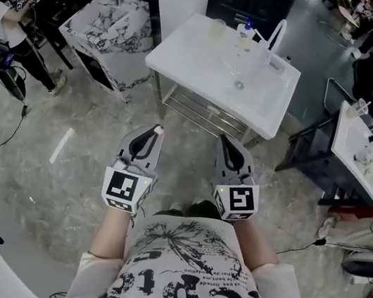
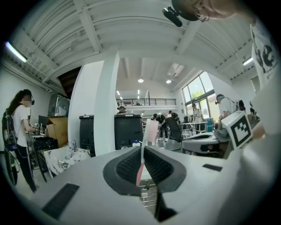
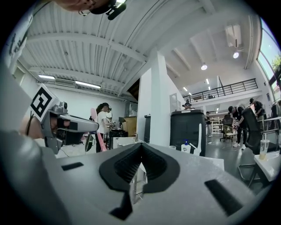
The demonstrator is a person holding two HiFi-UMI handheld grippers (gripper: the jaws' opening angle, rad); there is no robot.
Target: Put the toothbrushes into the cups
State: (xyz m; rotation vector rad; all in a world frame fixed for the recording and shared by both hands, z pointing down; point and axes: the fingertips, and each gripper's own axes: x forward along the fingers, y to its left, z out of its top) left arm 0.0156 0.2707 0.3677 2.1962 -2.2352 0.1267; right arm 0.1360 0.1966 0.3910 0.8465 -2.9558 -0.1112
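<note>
While the left gripper clamps the toothbrush and the right gripper is closed empty, carry it upright to the far cup.

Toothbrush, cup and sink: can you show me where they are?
toothbrush (image 2: 140, 170): left gripper view, pink handle.
cup (image 1: 217, 29): head view, its side.
sink (image 1: 190, 49): head view, bare left rim.

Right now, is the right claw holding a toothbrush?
No, the right claw is shut on nothing; the pink toothbrush is in the left claw.
</note>
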